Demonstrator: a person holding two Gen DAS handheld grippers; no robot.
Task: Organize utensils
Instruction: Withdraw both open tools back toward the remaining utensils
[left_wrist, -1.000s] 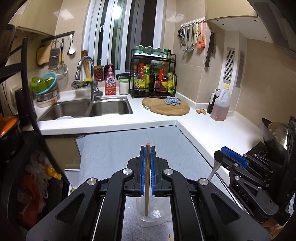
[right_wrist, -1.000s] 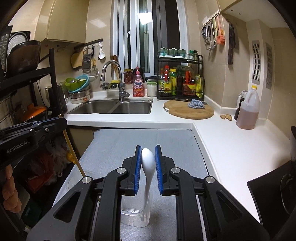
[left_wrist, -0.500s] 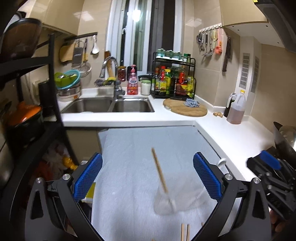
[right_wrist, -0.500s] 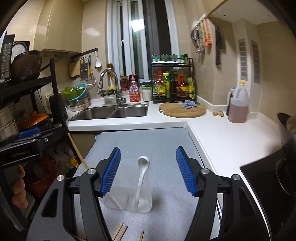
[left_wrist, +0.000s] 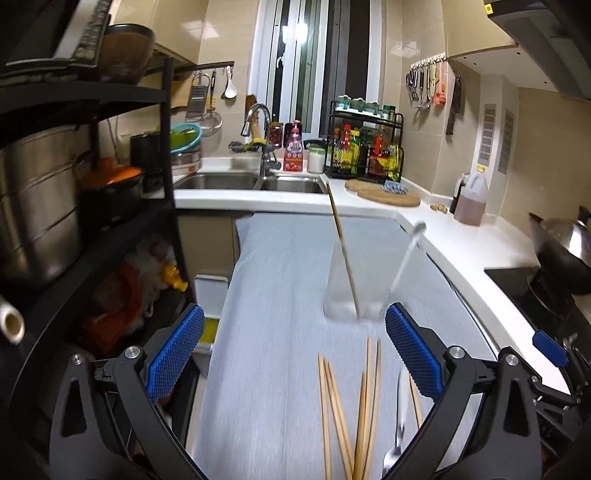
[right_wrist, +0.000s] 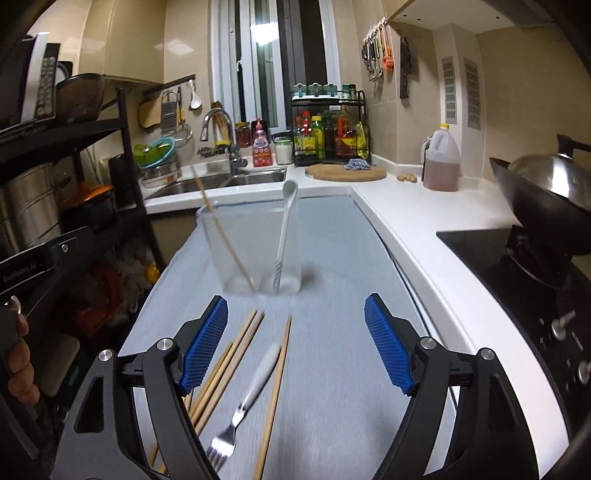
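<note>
Loose chopsticks and fork lie between the opening right tongs.

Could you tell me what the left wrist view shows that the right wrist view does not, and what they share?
Only the left wrist view shows the left tool, open and empty, and a blue tip of the right tool at its right edge.

Only the right wrist view shows the fork whole, tines included, a hand at the left edge, and the right tool, empty, jaws opening.

Both show the clear container holding one chopstick and the white spoon, with loose chopsticks on the grey mat.
</note>
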